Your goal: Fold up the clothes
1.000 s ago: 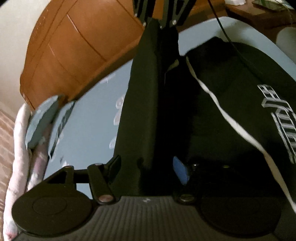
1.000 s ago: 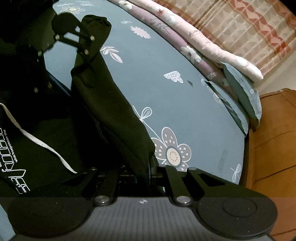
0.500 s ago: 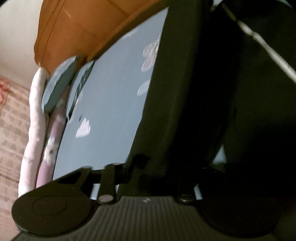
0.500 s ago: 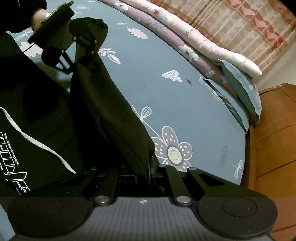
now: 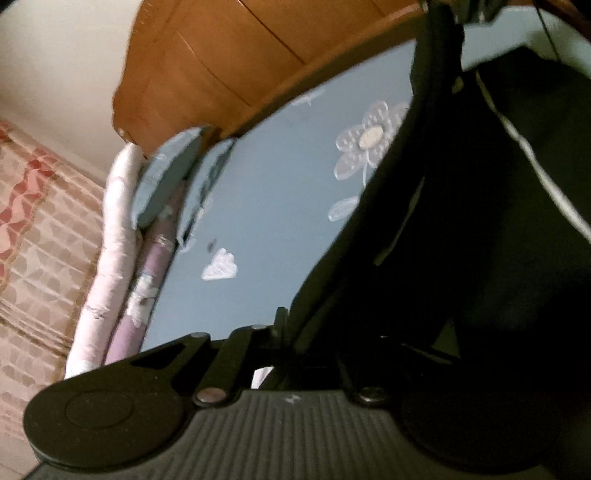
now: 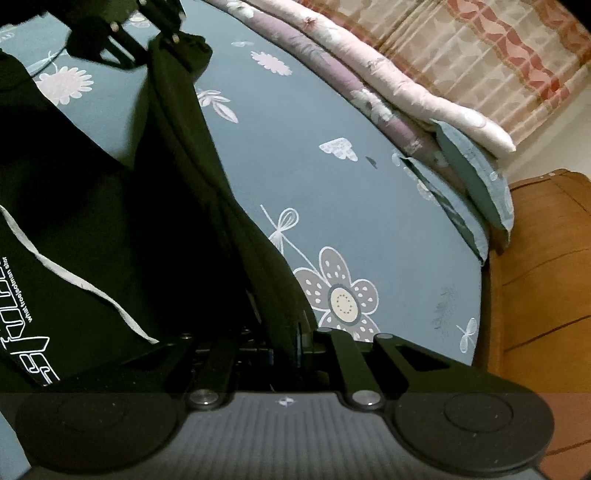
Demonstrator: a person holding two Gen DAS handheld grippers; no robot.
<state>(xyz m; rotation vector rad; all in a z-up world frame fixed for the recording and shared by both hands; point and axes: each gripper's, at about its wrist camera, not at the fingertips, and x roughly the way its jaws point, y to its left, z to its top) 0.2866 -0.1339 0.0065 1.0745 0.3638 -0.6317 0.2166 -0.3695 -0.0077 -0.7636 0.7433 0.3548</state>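
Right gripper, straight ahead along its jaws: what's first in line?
The black garment itself: the right gripper is shut on a taut band of it running ahead toward the left gripper. Beyond lies the blue sheet; depth is unclear.

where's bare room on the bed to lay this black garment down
Free: the blue floral sheet between the black garment and the rolled quilts, toward the wooden headboard. Crowded: the pillows by that headboard and the garment side.
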